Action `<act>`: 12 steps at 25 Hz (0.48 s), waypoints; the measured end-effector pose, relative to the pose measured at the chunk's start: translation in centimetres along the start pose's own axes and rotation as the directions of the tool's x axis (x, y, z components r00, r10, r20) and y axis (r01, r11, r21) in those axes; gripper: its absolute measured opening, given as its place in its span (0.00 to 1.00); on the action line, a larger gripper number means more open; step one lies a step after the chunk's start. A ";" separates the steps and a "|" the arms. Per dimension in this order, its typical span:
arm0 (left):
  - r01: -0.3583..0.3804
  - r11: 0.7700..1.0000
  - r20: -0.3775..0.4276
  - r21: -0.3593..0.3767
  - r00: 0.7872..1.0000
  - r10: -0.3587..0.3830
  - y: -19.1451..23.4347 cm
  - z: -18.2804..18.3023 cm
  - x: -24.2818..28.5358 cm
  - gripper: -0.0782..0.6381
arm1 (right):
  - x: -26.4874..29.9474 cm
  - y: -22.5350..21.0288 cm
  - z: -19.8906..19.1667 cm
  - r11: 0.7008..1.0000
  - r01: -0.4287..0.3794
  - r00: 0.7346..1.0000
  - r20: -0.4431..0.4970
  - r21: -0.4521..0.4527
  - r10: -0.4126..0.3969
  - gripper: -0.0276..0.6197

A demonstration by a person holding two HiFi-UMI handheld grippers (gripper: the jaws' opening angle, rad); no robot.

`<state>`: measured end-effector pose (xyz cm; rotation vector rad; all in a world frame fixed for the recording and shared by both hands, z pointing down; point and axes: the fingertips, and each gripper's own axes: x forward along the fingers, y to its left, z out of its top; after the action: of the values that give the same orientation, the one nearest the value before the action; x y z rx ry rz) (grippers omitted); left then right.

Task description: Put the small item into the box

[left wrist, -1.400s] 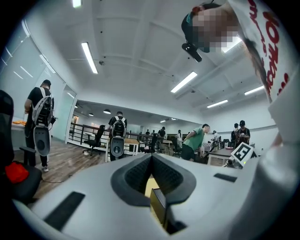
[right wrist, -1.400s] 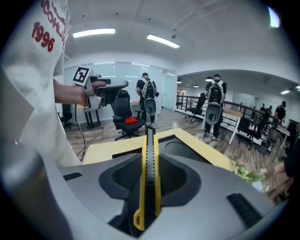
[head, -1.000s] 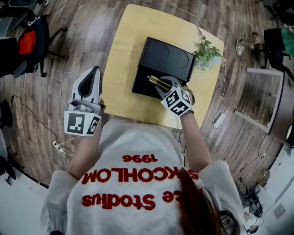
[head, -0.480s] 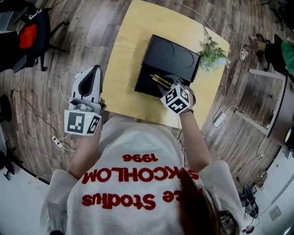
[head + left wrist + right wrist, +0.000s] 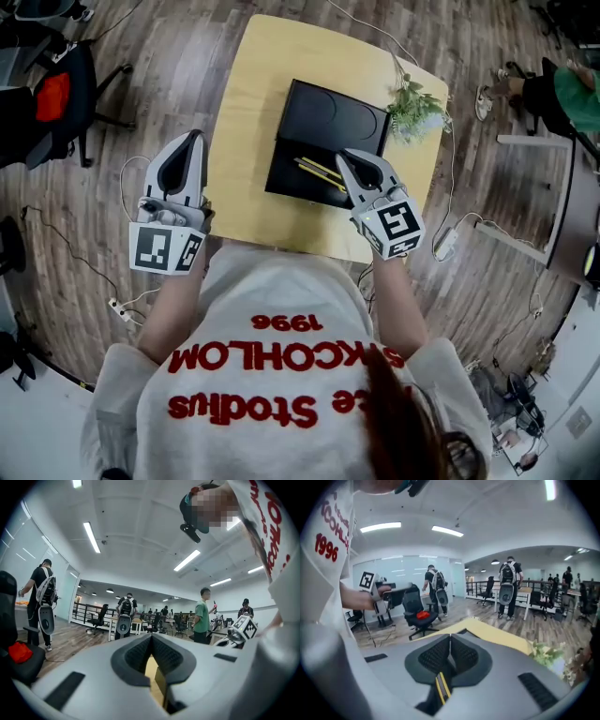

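Two thin yellow sticks [image 5: 317, 172] lie side by side in the front part of the black box [image 5: 330, 120] on the yellow table [image 5: 246, 112]. My right gripper [image 5: 343, 156] hovers at the box's front right corner, just right of the sticks, shut with nothing between its pads. In the right gripper view the pads [image 5: 461, 656] meet, and a yellow stick [image 5: 440, 689] shows below them, apart from the jaws. My left gripper [image 5: 195, 137] hangs over the floor left of the table, shut and empty; its pads [image 5: 136, 654] touch at the tip.
A small green plant [image 5: 412, 108] stands at the table's far right corner, beside the box. A black chair with a red item [image 5: 54, 94] stands at left. Cables [image 5: 127, 300] run over the wooden floor. Several people with backpacks stand in the background.
My right gripper has pulled back from over the sticks towards the person and to the right. The sticks stay in the box. The left gripper has hardly moved.
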<state>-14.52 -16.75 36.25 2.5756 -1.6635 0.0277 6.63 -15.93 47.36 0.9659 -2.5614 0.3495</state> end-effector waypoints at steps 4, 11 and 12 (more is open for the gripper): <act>0.017 0.999 0.022 0.030 1.000 -0.018 -0.9 1.0 0.3 0.12 | -3.5 -1.2 3.3 0.995 0.096 0.988 0.116 0.033 -0.099 0.05; 0.062 0.996 0.075 0.059 0.995 -0.066 -2.4 3.6 0.8 0.12 | -9.4 -2.4 8.1 0.967 0.239 0.927 0.277 0.088 -0.254 0.05; 0.066 0.996 0.079 0.062 0.994 -0.071 -2.6 3.9 0.7 0.12 | -10.3 -2.3 8.7 0.963 0.251 0.916 0.297 0.094 -0.268 0.05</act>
<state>-11.93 -16.57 32.28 2.7111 -1.6225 -0.0320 13.04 -14.74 35.35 1.4657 -2.6541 0.2059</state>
